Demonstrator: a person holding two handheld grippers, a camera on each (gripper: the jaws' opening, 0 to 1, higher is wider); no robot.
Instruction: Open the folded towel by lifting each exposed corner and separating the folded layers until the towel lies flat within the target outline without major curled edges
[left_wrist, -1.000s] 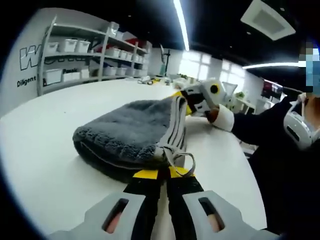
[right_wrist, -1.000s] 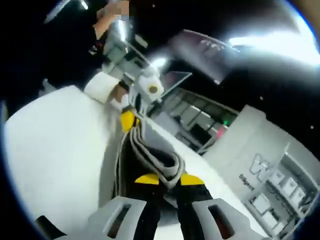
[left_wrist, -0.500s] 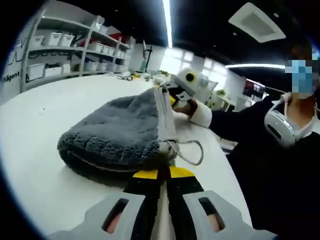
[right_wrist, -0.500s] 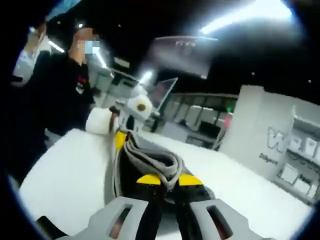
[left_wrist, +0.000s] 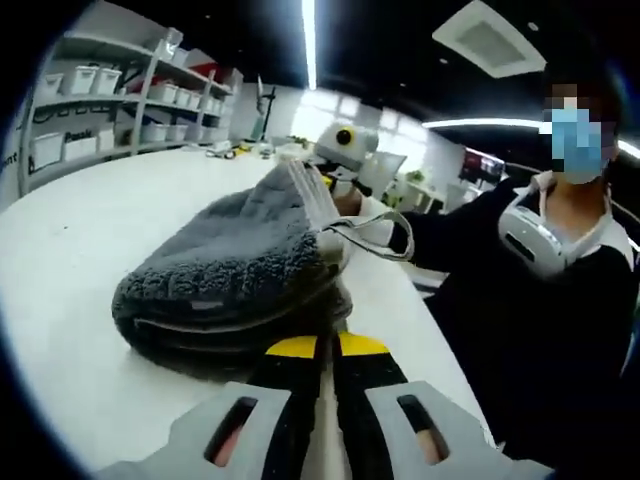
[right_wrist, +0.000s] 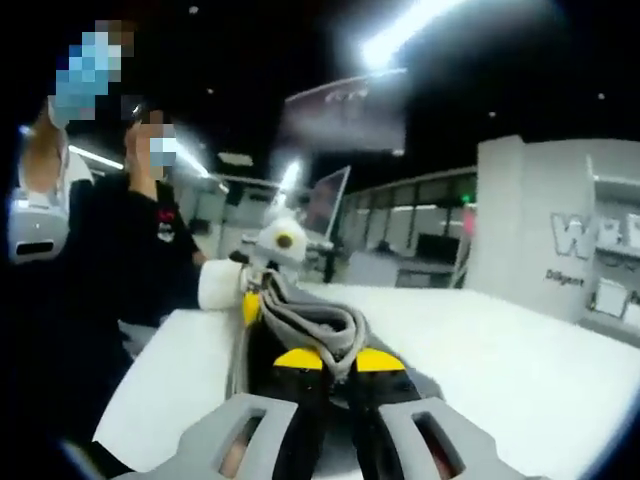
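Two claws — left gripper (left_wrist: 320, 347) and right gripper (right_wrist: 325, 360) — clamp opposite corners of the folded grey fluffy towel (left_wrist: 235, 265), raised near the white table's (left_wrist: 70, 260) edge — uneven pulling could slip a corner.

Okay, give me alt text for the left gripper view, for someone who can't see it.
A folded grey towel lies on a white table, its near edge pinched in the left claw at the bottom of the view. Beyond it, the right claw grips the towel's far edge, held by a person in dark clothing at right.
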